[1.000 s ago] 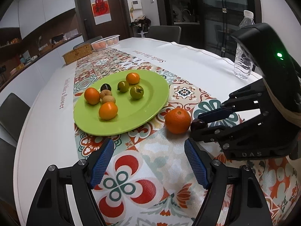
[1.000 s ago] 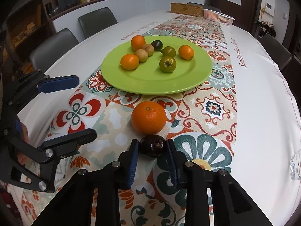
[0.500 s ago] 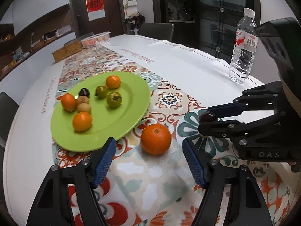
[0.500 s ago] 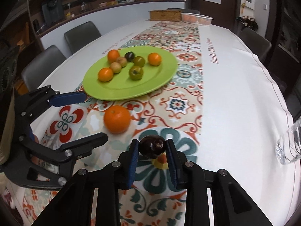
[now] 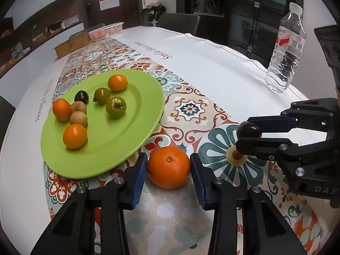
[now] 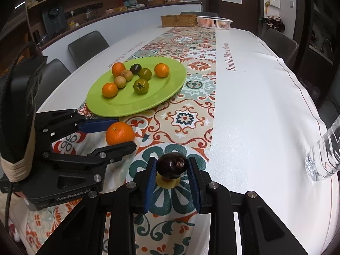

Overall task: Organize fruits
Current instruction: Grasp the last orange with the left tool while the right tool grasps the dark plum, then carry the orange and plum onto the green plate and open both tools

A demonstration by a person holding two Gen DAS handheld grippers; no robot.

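Home dining room: table [image 6: 255,89], chairs [image 6: 87,44].

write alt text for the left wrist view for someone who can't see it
The left gripper straddles a large orange on a patterned table runner, its blue pads beside the fruit. To the right, the right gripper holds a small dark fruit; behind lie a green plate of small fruits and a water bottle.

In the right wrist view, the frame edge cuts off most of the water bottle [image 6: 325,159]. We cannot identify the contents of the white basket [image 6: 213,22] at the far end of the table [image 6: 265,97]. The counter items [image 6: 127,2] are too small to identify.
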